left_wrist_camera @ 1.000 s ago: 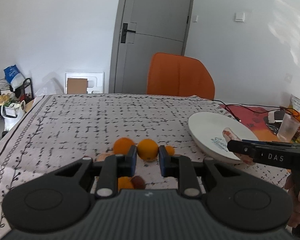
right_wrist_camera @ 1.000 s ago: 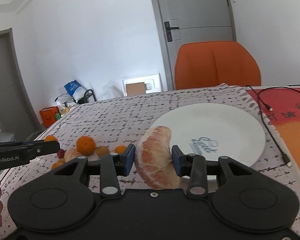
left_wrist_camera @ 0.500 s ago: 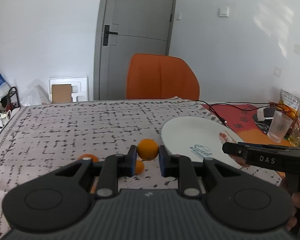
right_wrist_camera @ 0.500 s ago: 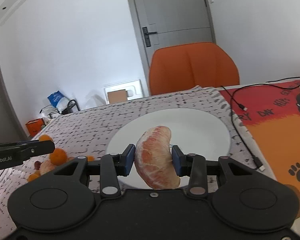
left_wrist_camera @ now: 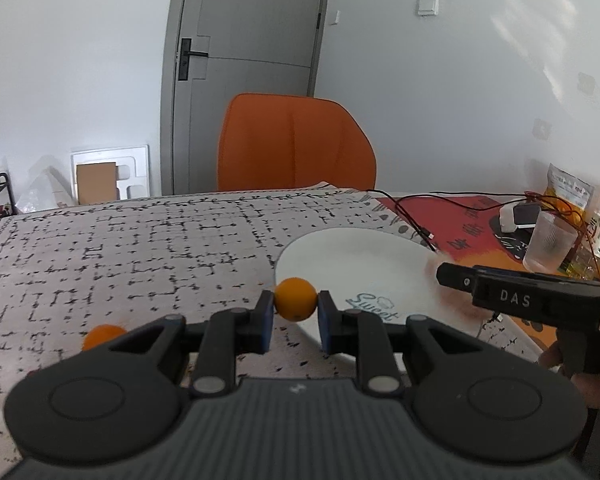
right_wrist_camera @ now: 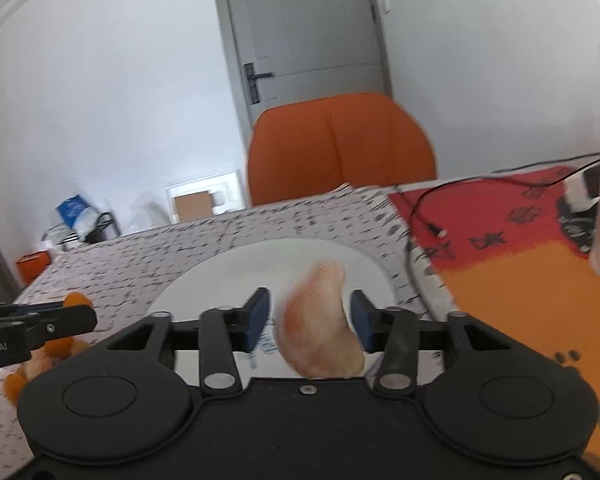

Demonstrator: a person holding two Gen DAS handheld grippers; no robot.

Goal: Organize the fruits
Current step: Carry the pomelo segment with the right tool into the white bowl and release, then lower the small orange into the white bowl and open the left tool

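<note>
Left tongs (left_wrist_camera: 293, 311) clamp orange (left_wrist_camera: 295, 298) | right tongs (right_wrist_camera: 309, 320) parted — pomelo segment (right_wrist_camera: 320, 328) loose (blurred)

A home: tablecloth-covered table (left_wrist_camera: 140, 248), orange chair (left_wrist_camera: 296, 144), door (left_wrist_camera: 244, 76).

The left gripper (left_wrist_camera: 295, 314) is level and pointing forward, its two blue-padded fingers (left_wrist_camera: 265, 316) closed against the sides of a small orange (left_wrist_camera: 295, 298) held between the tips. The right gripper (right_wrist_camera: 309, 320) also points forward; its fingers (right_wrist_camera: 256, 318) stand spread, with a gap between each pad and the peeled pomelo segment (right_wrist_camera: 320, 324) lying between them. In the left wrist view, the right gripper shows from the side at the right edge, with part of the hand (left_wrist_camera: 592, 380) holding it underneath.
</note>
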